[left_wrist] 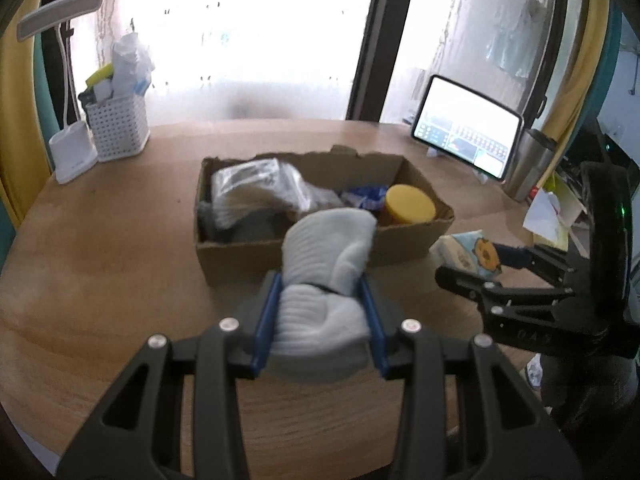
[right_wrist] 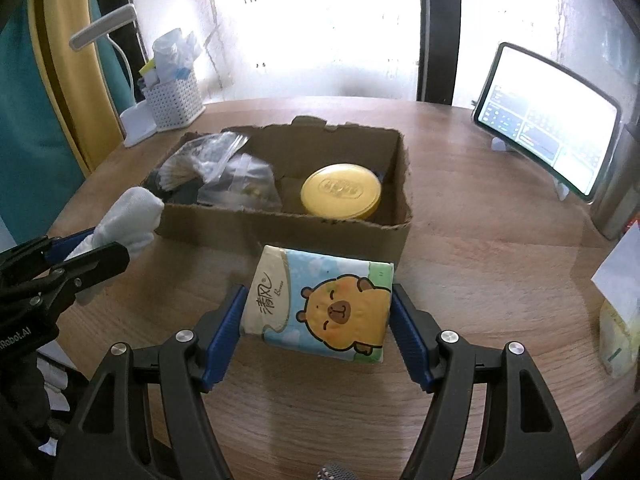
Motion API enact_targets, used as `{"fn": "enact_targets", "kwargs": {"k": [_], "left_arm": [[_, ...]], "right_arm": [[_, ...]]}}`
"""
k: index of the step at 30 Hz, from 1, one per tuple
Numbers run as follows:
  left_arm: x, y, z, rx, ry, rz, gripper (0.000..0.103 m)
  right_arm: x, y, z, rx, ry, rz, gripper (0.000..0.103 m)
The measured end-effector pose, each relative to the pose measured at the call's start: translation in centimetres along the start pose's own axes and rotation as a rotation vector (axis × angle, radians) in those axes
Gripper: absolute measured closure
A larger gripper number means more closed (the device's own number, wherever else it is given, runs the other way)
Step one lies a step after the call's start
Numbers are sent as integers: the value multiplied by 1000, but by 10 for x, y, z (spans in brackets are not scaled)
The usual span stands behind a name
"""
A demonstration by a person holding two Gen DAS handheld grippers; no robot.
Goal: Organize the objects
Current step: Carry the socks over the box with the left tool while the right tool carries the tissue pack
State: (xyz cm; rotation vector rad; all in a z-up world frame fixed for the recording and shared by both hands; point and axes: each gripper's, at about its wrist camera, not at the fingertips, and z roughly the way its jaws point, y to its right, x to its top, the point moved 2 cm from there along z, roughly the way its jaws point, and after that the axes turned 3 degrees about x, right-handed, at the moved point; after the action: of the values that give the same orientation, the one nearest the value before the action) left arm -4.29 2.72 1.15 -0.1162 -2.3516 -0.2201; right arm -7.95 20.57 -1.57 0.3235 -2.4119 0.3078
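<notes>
My left gripper [left_wrist: 320,284] is shut on a rolled white sock [left_wrist: 326,264], held above the wooden table just in front of the open cardboard box [left_wrist: 248,250]. The right wrist view catches that sock [right_wrist: 128,220] at the box's left near corner. My right gripper [right_wrist: 318,296] is shut on a tissue pack [right_wrist: 320,304] with a cartoon capybara, held above the table before the box [right_wrist: 304,232]. The left wrist view has this pack [left_wrist: 468,254] to the right of the box. Inside the box lie clear plastic bags [right_wrist: 224,172] and a yellow round tin [right_wrist: 340,190].
A white perforated basket [right_wrist: 174,100] stuffed with items and a white lamp base [right_wrist: 138,126] stand at the back left. A lit tablet [right_wrist: 548,120] on a stand and a metal tumbler [left_wrist: 528,164] are at the right. Papers and a packet [right_wrist: 618,332] lie on the right edge.
</notes>
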Motion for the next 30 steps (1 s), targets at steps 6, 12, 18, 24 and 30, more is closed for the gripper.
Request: {"fn": "enact_targets", "kwargs": {"k": [6, 12, 18, 24, 30], "left_arm": [[12, 8, -3, -3, 17, 12, 63], [22, 11, 2, -4, 20, 8, 63], [31, 12, 7, -3, 21, 8, 63], [39, 14, 16, -2, 14, 7, 63], [44, 16, 30, 9, -6, 14, 63]], "right_arm": [[9, 5, -6, 1, 19, -1, 30], [15, 8, -9, 4, 25, -5, 30], [23, 13, -10, 6, 32, -9, 30], [29, 19, -7, 9, 29, -6, 30], [35, 27, -6, 18, 38, 6, 30]]}}
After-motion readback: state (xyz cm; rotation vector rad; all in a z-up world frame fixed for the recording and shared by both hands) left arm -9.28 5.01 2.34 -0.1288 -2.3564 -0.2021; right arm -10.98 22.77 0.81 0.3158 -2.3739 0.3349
